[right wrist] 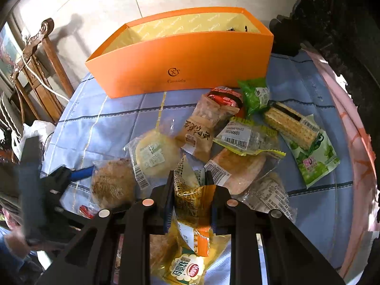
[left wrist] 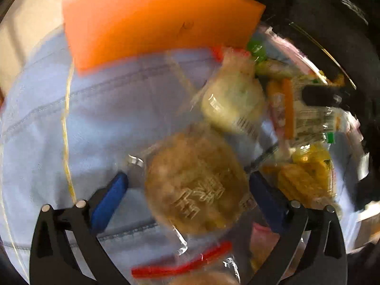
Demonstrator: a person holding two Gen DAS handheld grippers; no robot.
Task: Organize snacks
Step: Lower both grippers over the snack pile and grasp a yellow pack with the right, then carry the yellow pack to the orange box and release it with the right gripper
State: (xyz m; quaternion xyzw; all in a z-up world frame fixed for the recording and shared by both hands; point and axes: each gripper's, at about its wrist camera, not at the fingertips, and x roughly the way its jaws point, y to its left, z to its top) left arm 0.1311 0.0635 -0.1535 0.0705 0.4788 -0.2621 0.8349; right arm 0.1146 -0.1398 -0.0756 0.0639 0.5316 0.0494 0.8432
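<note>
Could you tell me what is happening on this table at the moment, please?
A person with two handheld grippers is sorting wrapped snacks on a blue checked tablecloth. The right gripper is shut on a yellow crinkly snack packet. The left gripper is open, its blue fingers either side of a round brown pastry in clear wrap; the blur hides whether they touch it. The open orange cardboard box stands behind the pile.

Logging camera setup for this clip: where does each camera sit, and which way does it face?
Left wrist: on the left gripper, looking down at a brown round pastry between open fingers.
Right wrist: on the right gripper, facing the orange box, fingers shut on a yellow snack packet.
Shared: box, pastry, blue tablecloth.
</note>
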